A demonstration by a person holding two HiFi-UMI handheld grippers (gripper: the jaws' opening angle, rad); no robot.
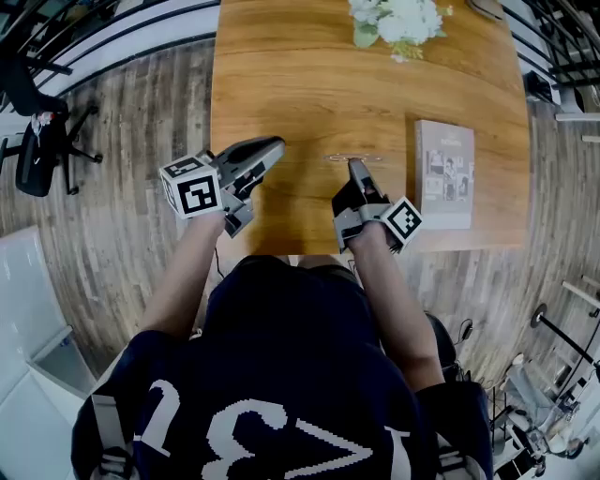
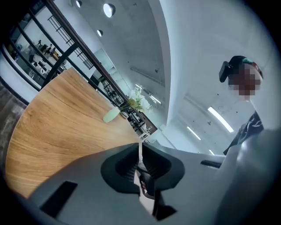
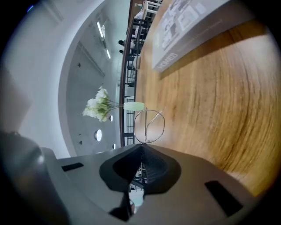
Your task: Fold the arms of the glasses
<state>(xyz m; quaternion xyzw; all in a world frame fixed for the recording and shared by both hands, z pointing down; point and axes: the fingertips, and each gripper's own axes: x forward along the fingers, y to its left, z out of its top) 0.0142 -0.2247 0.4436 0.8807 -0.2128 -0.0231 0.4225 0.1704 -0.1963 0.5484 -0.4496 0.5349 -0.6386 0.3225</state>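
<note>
The thin wire-framed glasses (image 1: 349, 157) lie at the middle of the wooden table (image 1: 300, 84), near its front. My right gripper (image 1: 354, 164) touches them from the near side. In the right gripper view one round lens rim (image 3: 149, 126) stands right at the tips of the right gripper (image 3: 141, 145), whose jaws are shut with the frame's wire running into them. My left gripper (image 1: 275, 146) hovers over the table's left part, apart from the glasses. The jaws of the left gripper (image 2: 140, 147) are shut with nothing in them. The glasses do not show in the left gripper view.
A grey book (image 1: 444, 173) lies flat to the right of the glasses. White flowers (image 1: 398, 19) in a pale green vase (image 3: 134, 106) stand at the table's far edge. An office chair (image 1: 37, 141) stands on the plank floor at the left.
</note>
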